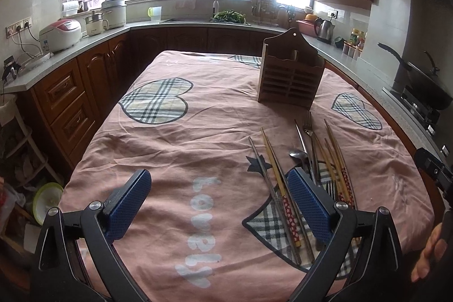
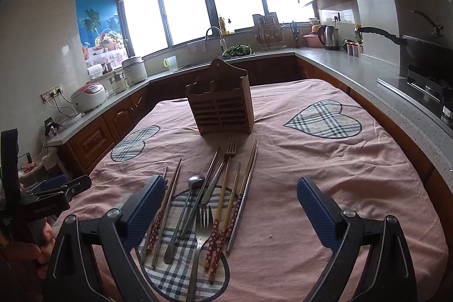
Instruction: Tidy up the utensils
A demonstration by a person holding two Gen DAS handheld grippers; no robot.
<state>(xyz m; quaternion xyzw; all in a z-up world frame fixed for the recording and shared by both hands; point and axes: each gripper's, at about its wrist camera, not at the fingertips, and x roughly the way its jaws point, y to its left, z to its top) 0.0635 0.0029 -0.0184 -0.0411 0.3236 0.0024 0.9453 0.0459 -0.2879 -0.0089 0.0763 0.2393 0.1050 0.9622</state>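
Hovering: left tool (image 1: 218, 204), right tool (image 2: 230, 207), both spread wide, gripping nothing | lying: utensils (image 2: 203, 203) heaped on pink-clothed tabletop (image 2: 325, 174), near wooden caddy (image 2: 220, 106) | risking: crossed chopsticks dragging neighbours, likely slipping during pinching.
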